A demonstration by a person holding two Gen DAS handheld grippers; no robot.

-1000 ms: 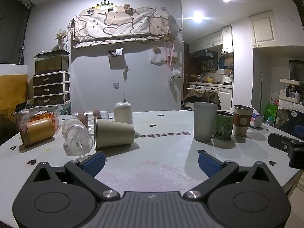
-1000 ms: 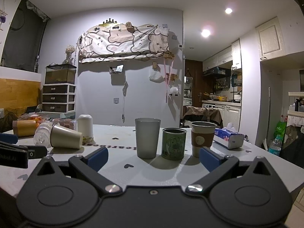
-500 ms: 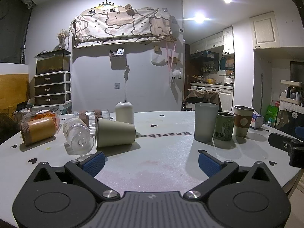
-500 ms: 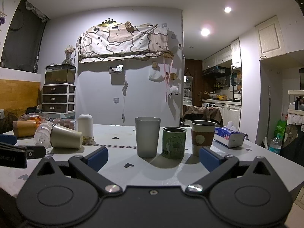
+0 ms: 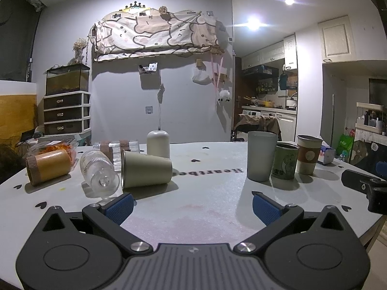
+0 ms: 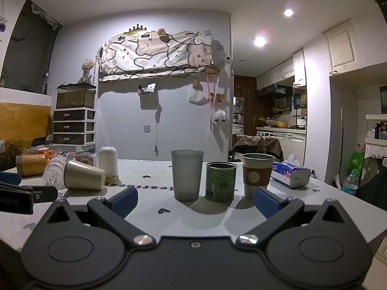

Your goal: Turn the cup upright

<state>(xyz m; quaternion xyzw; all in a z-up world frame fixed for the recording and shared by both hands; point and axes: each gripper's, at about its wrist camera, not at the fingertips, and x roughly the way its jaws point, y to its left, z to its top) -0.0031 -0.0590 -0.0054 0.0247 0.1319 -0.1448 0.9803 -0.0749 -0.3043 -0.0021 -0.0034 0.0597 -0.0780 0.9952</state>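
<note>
My left tongs [image 5: 192, 205] are spread wide and hold nothing; the pads [image 5: 119, 204] are blue with a fine ribbed texture, on black plastic arms. Ahead of the left pad, a little further, the beige cup [image 5: 145, 170] lies on its side on the bench [image 5: 205, 207], its open mouth turned to the left. It looks matte and smooth, a tapered cone shape. Just left of it a clear ribbed plastic bottle [image 5: 99, 170] also lies down, touching or almost touching the cup.

My right tongs [image 6: 194, 200] are spread too, empty. In front of them, between the pads, stand a plain grey tumbler [image 6: 186, 174], a green tin [image 6: 220, 181] with a cartoon animal, and a paper cup [image 6: 256, 174] with a brown sleeve. The bench has a pale, grainy surface with small black hearts and printed letters I read upside down, something like "Heartbe".

Compared with one second ago the left view has moved very little; the cup has not moved.
</note>
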